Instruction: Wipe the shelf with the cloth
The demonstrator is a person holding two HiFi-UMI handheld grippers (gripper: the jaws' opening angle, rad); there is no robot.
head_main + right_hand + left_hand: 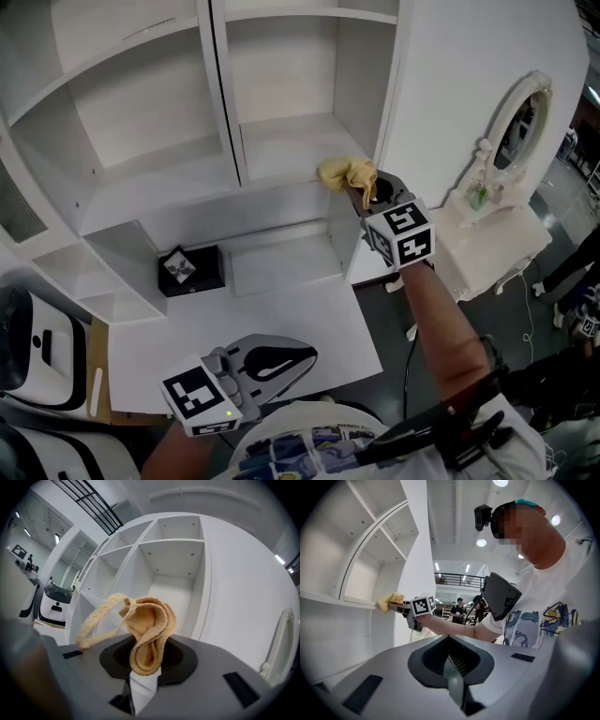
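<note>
A crumpled yellow cloth (345,173) is pinched in my right gripper (367,190), at the front right corner of a shelf board (281,141) in the white shelf unit. In the right gripper view the cloth (145,632) bulges out of the shut jaws, a looped edge hanging to the left. The left gripper view shows the same cloth (390,600) at the shelf's front edge. My left gripper (298,356) is held low over the white table, jaws shut with nothing between them (452,679).
A black box (191,270) sits in the lower shelf compartment. A white ornate mirror stand (497,178) rises right of the unit. A white machine (33,347) is at the left. People stand in the far background (459,609).
</note>
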